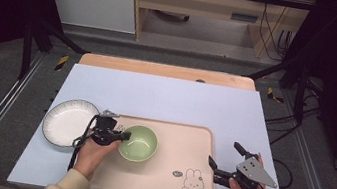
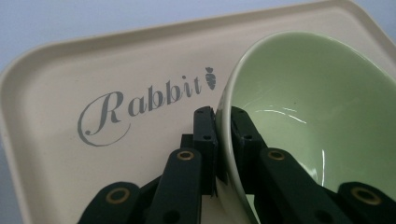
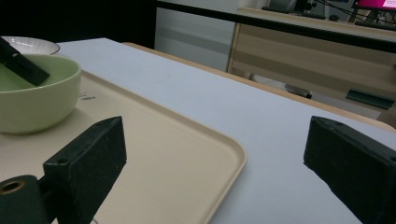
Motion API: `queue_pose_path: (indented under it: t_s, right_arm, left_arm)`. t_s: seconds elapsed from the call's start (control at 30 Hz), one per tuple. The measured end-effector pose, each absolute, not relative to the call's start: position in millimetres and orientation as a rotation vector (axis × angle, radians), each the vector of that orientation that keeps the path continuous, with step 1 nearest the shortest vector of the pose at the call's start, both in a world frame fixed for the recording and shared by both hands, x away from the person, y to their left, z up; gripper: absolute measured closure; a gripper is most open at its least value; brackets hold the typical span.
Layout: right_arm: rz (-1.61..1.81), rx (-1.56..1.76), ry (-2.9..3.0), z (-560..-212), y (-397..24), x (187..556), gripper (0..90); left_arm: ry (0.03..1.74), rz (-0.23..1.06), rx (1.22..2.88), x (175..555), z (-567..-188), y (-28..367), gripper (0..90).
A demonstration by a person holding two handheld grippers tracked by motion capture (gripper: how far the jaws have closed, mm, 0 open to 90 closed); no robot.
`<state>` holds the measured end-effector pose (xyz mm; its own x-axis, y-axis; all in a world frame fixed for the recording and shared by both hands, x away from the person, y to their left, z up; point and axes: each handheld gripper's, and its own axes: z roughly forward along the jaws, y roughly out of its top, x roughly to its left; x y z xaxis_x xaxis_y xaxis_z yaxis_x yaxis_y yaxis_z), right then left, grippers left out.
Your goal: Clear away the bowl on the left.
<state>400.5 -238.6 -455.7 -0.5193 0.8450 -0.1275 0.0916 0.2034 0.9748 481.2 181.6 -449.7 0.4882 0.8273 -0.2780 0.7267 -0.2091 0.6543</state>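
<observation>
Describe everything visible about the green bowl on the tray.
The green bowl is a small, round, pale green bowl with a glossy, ceramic-looking glaze and nothing inside. It sits upright on the left part of the cream tray, near the printed word Rabbit. The left gripper is shut on its rim, one jaw inside the wall and one outside. A white plate lies on the table to its left, off the tray.
</observation>
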Motion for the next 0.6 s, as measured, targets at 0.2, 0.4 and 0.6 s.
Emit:
queue_pose_path:
  t_s: [0.2,0.4,0.6]
  right_arm:
    - [1.376,0.878,1.784,-455.6,-238.9,400.5,5.8]
    - [1.369,0.875,1.793,-456.3,-238.7,400.8,5.8]
    - [1.372,0.876,1.789,-455.9,-238.5,400.6,5.8]
  left_arm:
    - [1.274,0.181,1.981,480.2,-449.9,181.6,82.8]
    - [1.263,0.195,1.991,478.7,-449.8,181.3,82.6]
    - [1.253,0.212,1.999,477.7,-449.5,180.8,82.3]
